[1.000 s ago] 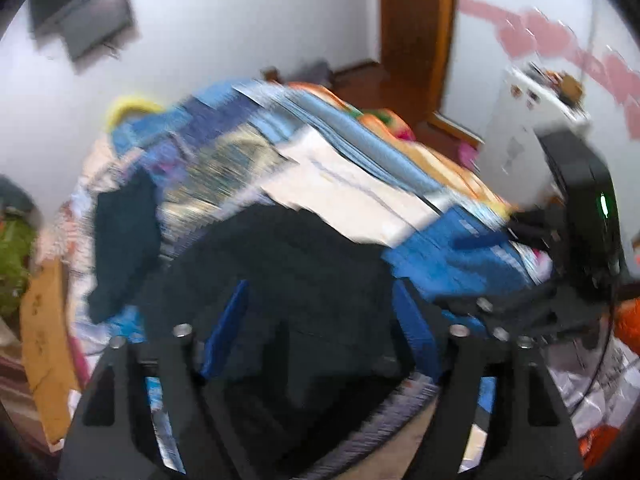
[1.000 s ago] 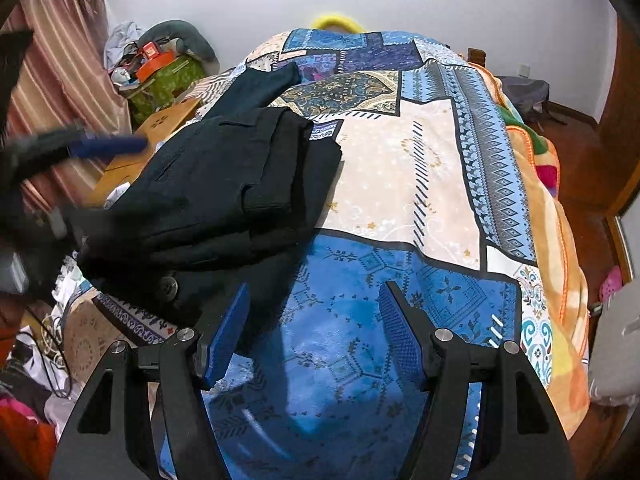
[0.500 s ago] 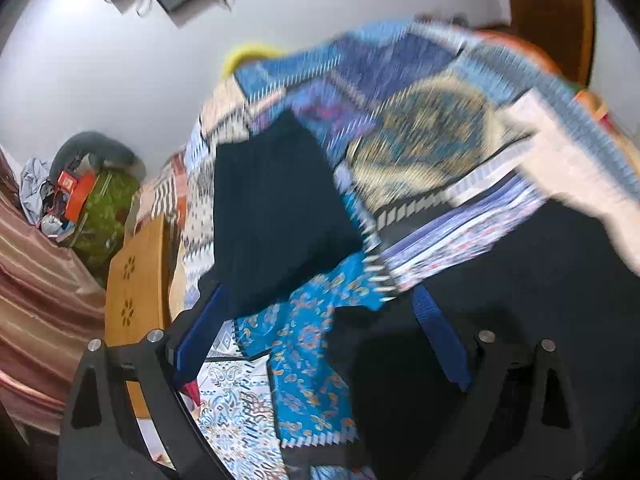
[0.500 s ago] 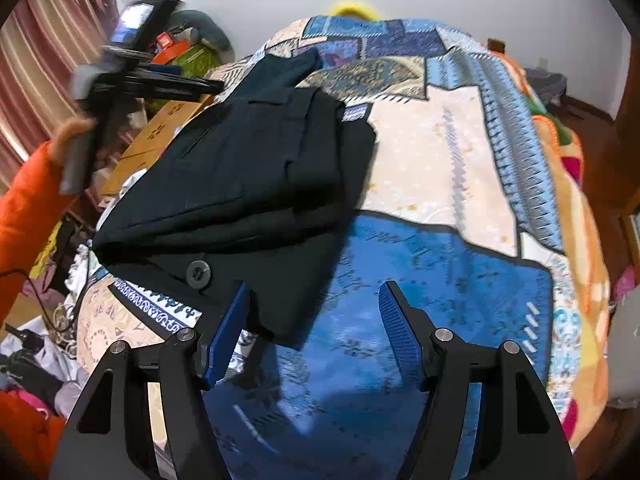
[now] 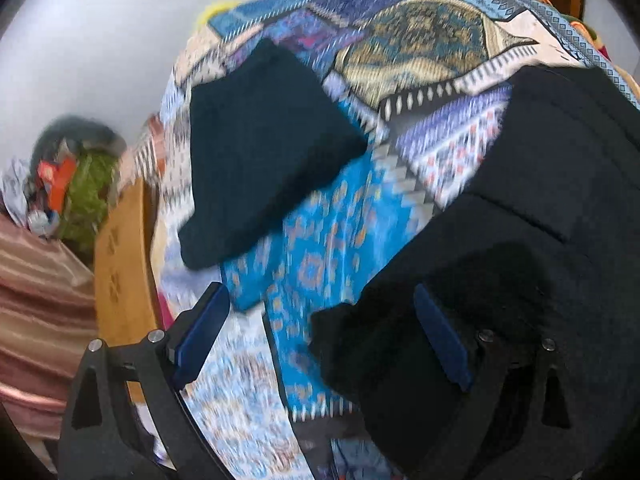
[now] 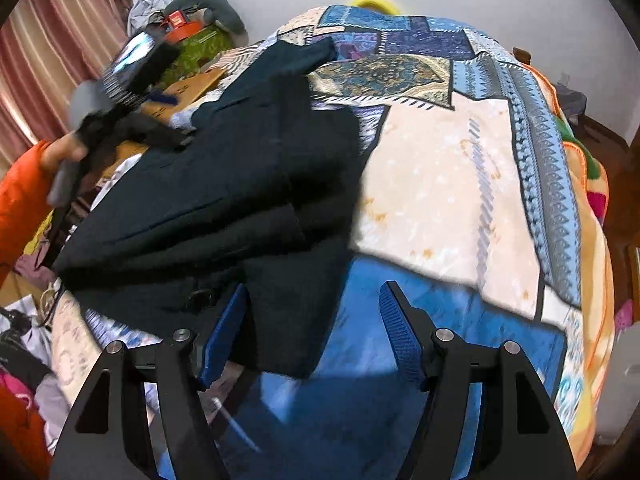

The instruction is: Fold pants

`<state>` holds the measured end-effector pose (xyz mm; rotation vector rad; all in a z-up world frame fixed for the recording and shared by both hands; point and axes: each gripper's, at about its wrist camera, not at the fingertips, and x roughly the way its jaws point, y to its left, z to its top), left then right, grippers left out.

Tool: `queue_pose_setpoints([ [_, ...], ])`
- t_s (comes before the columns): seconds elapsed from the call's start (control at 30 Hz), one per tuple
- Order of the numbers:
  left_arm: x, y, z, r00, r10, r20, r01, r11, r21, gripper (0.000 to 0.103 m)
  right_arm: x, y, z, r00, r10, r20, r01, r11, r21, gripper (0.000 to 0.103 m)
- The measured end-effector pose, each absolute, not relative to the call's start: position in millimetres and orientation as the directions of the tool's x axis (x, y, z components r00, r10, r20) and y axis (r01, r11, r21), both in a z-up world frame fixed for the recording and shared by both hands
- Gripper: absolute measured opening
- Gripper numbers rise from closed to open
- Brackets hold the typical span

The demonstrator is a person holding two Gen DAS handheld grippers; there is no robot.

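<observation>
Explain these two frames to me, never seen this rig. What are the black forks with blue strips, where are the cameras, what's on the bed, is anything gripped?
No robot arm here. A person carries a hand-held two-finger gripper in each hand, and each has a fisheye camera looking along its fingers. The black forks are those fingers; the blue strips are their pads.

The left wrist view shows the left gripper, jaws wide, above the edge of the black pants. The right wrist view shows the right gripper, also open, with a corner of the pants between its pads but not pinched. The left gripper and the hand in an orange sleeve also show in that view.

The pants lie partly folded on a patchwork bedspread. A second dark folded garment lies farther back. Nothing is gripped.
</observation>
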<state>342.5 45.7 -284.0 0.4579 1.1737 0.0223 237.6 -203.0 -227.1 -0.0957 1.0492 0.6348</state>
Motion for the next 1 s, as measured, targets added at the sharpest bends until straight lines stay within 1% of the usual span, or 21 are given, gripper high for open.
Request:
queue_pose_setpoints([
  [0.13, 319, 77, -288, 0.332, 0.175, -0.927, 0.152, 0.96, 0.236, 0.094, 264, -205, -230, 0.395, 0.368, -0.842, -0.486, 0.861, 0.148, 0.064],
  [0.2, 303, 85, -288, 0.317, 0.14, -0.938, 0.121, 0.975, 0.187, 0.091, 276, -208, -229, 0.418, 0.337, -0.844, -0.463, 0.878, 0.122, 0.064],
  [0.3, 280, 86, -285, 0.318, 0.114, -0.941, 0.091, 0.984, 0.15, 0.088, 287, -217, -216, 0.461, 0.313, -0.83, -0.426, 0.899, 0.103, 0.064],
  [0.5, 252, 77, -277, 0.325, 0.048, -0.944, 0.041, 0.997, 0.065, 0.081, 284, -234, -178, 0.523, 0.354, -0.775, -0.403, 0.904, 0.141, 0.064],
  [0.63, 240, 65, -271, 0.319, -0.025, -0.947, 0.046, 0.999, -0.011, 0.081, 272, -231, -161, 0.531, 0.382, -0.757, -0.426, 0.892, 0.152, 0.064],
  [0.77, 231, 52, -261, 0.336, -0.088, -0.938, 0.073, 0.995, -0.068, 0.081, 264, -223, -157, 0.527, 0.404, -0.747, -0.457, 0.877, 0.152, 0.064],
  [0.87, 234, 54, -252, 0.358, -0.102, -0.928, 0.076, 0.994, -0.08, 0.081, 265, -219, -161, 0.504, 0.439, -0.744, -0.465, 0.864, 0.195, 0.064],
  [0.93, 239, 65, -243, 0.382, -0.127, -0.915, 0.039, 0.992, -0.121, 0.081, 267, -214, -168, 0.474, 0.463, -0.749, -0.462, 0.855, 0.236, 0.064],
  [1.0, 248, 77, -233, 0.396, -0.184, -0.9, -0.001, 0.98, -0.201, 0.081, 269, -207, -174, 0.455, 0.472, -0.755, -0.468, 0.848, 0.248, 0.064],
])
